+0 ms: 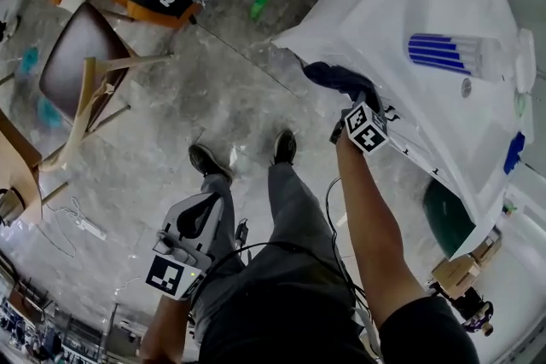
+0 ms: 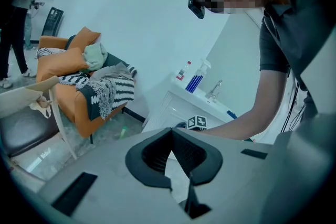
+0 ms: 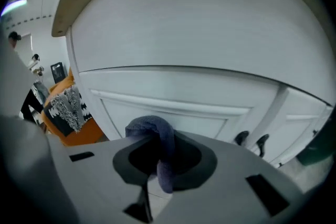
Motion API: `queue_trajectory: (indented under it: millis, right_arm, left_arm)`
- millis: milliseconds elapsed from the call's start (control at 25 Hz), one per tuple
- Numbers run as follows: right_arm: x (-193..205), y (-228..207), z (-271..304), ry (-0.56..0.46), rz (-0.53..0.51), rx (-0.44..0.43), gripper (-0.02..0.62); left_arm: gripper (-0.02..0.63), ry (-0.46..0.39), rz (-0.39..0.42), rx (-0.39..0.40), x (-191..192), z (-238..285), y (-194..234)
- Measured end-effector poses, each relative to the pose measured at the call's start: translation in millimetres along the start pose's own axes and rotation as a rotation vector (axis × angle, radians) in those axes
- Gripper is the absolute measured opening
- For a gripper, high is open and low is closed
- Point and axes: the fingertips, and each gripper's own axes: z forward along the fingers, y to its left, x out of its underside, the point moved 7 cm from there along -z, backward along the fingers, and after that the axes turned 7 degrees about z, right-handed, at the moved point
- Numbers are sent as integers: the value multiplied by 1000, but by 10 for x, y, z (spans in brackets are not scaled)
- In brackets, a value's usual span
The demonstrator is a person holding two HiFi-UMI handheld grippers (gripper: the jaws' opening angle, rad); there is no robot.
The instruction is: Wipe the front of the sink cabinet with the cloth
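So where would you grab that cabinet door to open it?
Probably by the small dark handle on the cabinet door. It sticks out from the flat front near the door's edge, so come at it straight from the front, with the fingers on either side of it.

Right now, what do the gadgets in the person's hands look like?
The left gripper and right gripper are grey plastic with black-lined jaws; each carries a white cube with black square markers. A black cable trails back. Short dark sleeve.
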Motion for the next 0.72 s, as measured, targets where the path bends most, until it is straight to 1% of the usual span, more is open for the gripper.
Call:
queue_trajectory:
  millis: [80, 160, 280, 400, 480, 560, 640, 720]
  right_arm:
    - [12, -250, -61, -14, 7, 65, 48]
    - [81, -386, -34, -4, 62, 121, 48]
    - [199, -313, 137, 21, 124, 137, 48]
    - [329, 61, 400, 55, 171, 100, 48]
    - [428, 407, 560, 84, 162, 31, 48]
    - [488, 692, 693, 109, 159, -33, 48]
    - [526, 806, 792, 133, 199, -57, 49]
    - [557, 745, 831, 150, 221, -56, 48]
  left_arm:
    - [4, -6, -10, -4, 60, 7, 23]
    - [3, -3, -19, -10, 137, -6, 39]
    - [3, 2, -13, -11, 231, -46, 42]
    - [5, 27, -23, -31, 344, -96, 123]
    - [4, 37, -41, -43, 393, -120, 157]
    - [4, 45, -40, -46, 435, -116, 175]
    - [4, 57, -40, -46, 482, -86, 196]
    - [4, 82, -61, -51, 537, -48, 197]
